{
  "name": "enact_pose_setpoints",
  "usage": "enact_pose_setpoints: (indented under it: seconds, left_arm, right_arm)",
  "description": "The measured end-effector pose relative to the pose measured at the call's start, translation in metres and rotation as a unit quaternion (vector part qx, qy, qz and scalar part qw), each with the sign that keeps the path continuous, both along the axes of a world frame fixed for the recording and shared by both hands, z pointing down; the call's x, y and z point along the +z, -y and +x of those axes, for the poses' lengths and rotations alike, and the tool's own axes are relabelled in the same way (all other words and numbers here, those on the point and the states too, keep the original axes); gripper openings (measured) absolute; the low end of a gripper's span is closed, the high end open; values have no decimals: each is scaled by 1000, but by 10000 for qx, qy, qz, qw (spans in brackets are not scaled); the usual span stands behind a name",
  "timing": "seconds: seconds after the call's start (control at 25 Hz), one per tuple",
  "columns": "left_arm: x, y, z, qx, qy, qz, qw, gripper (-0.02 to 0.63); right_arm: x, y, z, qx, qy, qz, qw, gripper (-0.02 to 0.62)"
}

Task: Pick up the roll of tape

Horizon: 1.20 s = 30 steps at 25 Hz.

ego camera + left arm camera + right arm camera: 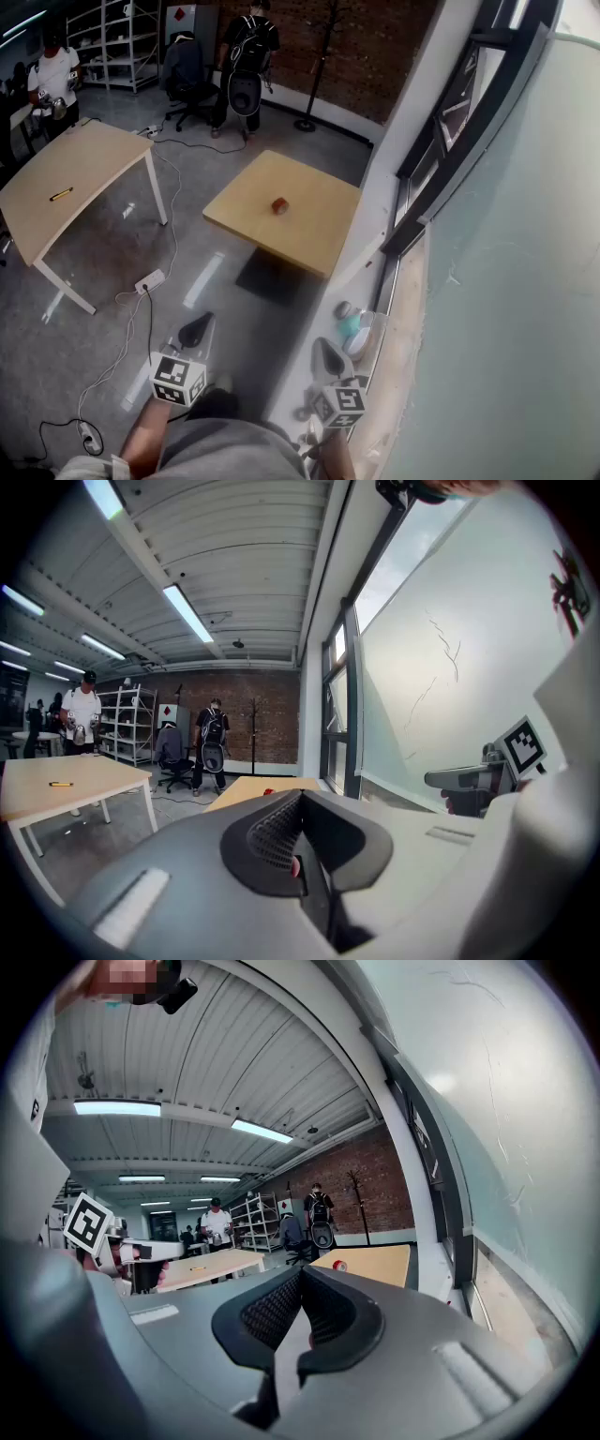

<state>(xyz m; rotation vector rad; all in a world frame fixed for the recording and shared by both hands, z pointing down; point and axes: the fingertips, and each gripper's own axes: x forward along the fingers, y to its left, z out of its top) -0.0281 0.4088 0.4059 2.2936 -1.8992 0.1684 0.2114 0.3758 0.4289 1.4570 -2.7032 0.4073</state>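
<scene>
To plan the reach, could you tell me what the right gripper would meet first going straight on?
The way looks free close by: the right gripper points across the floor toward the small wooden table, where the roll of tape sits. That table is probably first, though depth is hard to judge.

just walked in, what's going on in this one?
A person holds a gripper in each hand, low in front of them. The left gripper and the right gripper are both shut and empty. The tape sits untouched on a small table some way ahead. The pickup has not begun: both grippers are well short of the tape.
</scene>
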Motion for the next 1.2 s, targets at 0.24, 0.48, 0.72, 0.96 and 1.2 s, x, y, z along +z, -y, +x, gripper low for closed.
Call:
enact_pose_setpoints:
  seconds: [0.24,0.48,0.72,0.96,1.2]
  left_arm:
    - [-3,-3,-2,-58,5,28,10000,1]
    - [-4,-6,-7,-138,8,6,9999,2]
    - [-2,-4,-20,-287,44,11,9996,0]
    - [0,7,-32,-328,65,24,9994,0]
    - [3,39,-49,-316,3,9,9995,1]
  right_arm:
    - [7,-3,2,-21,-34,-75,10000,14]
    - [3,-3,-2,-84,151,-54,9998,14]
    - [6,2,-18,-236,110,-85,9996,14]
    - [4,18,-33,-279,124,-46,9995,14]
    - [9,46,-52,-311,63,-134,9994,14]
